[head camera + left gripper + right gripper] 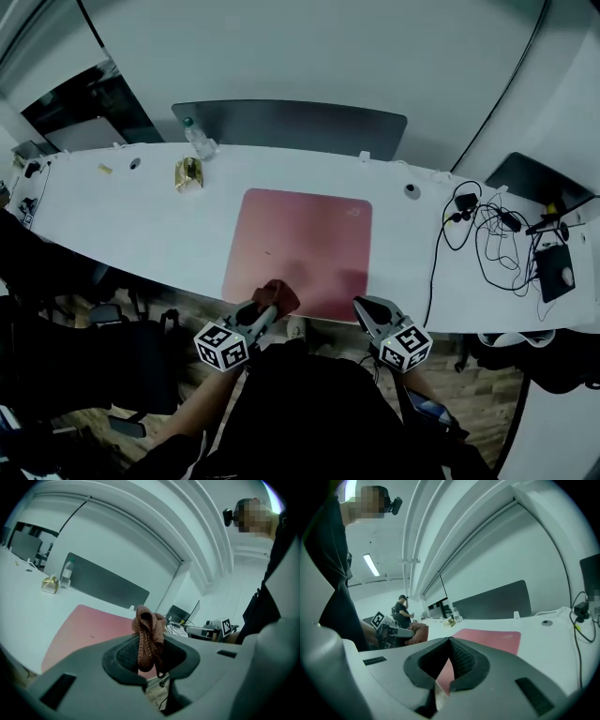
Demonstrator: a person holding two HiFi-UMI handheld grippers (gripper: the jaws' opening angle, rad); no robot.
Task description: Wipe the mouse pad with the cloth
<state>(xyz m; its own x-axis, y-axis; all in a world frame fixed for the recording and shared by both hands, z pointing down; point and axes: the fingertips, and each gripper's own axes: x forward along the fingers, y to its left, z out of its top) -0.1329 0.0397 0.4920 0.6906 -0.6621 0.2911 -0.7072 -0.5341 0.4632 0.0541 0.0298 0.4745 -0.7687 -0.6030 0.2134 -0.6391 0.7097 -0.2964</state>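
Head view: white table [141, 220] with a red mouse pad [305, 248] at the middle of its near edge. The left gripper [265, 312] is at the pad's near edge, jaws clamped on a reddish-brown cloth [280, 294]; the bunched cloth sits over the pad's near edge, left of its middle. The right gripper [367, 309] is at the table's near edge, just beside the pad's near right corner. A water bottle [199, 141] and a gold box [188, 174] stand near the far edge, left of the pad and off it. A round grommet [411, 190] is right of the pad. A tangle of cables [497, 234] and a black device [555, 272] lie at the right end, well apart from the pad. A dark divider panel [291, 122] stands behind the far edge.

Left gripper view: left gripper [150, 660] jaws closed on the cloth [149, 634], which sticks up out of them in a loop. The mouse pad [89, 630] lies beyond. Bottle [66, 576] and gold box [49, 584] are far left, with the divider panel [103, 585] behind.

Right gripper view: right gripper [450, 656] jaws together, tips meeting, nothing between them. The mouse pad [487, 639] is ahead. The left gripper [391, 632] with the cloth [419, 631] is at the left. A cable [576, 620] is at the right. A person [401, 611] stands in the background.
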